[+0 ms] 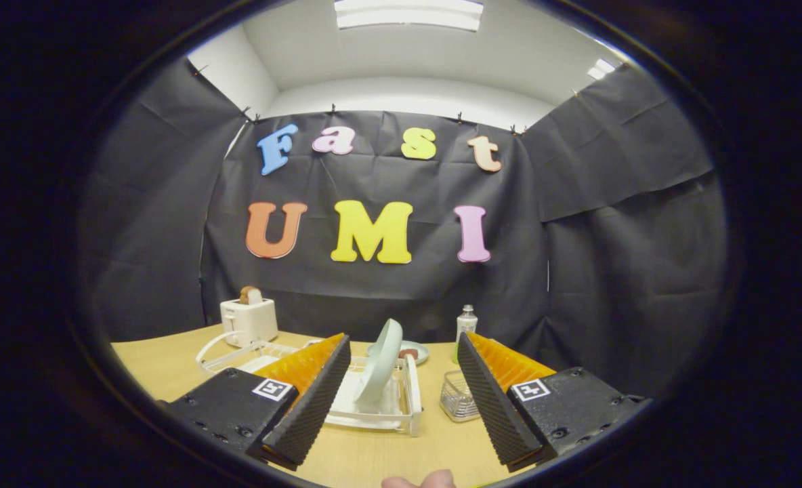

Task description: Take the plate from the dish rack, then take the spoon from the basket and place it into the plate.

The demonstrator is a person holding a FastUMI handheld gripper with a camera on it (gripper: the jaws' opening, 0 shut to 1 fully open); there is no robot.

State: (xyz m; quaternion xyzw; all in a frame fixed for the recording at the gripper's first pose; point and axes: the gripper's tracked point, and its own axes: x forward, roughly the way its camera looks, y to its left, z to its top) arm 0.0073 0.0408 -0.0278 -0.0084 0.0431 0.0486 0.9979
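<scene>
My claw (401, 400) gapes wide, empty — plate (382, 362) stands on edge in the dish rack (411, 407) at lower centre, just ahead. I'd approach straight, pinch the upper rim, lift clear.

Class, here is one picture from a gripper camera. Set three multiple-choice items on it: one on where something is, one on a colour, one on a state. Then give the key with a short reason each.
1. Where is the plate?
A. Standing in the dish rack
B. Flat on the table
C. On the toaster

2. What colour is the toaster?
A. Red
B. White
C. Black

3. How is the gripper?
A. Shut on the plate
B. Shut on a spoon
C. Open, holding nothing

Key: 1 A, the plate stands on edge in the rack, beyond the fingers. 2 B, its body is white. 3 C, the fingers are spread wide with the rack showing between them.
</scene>
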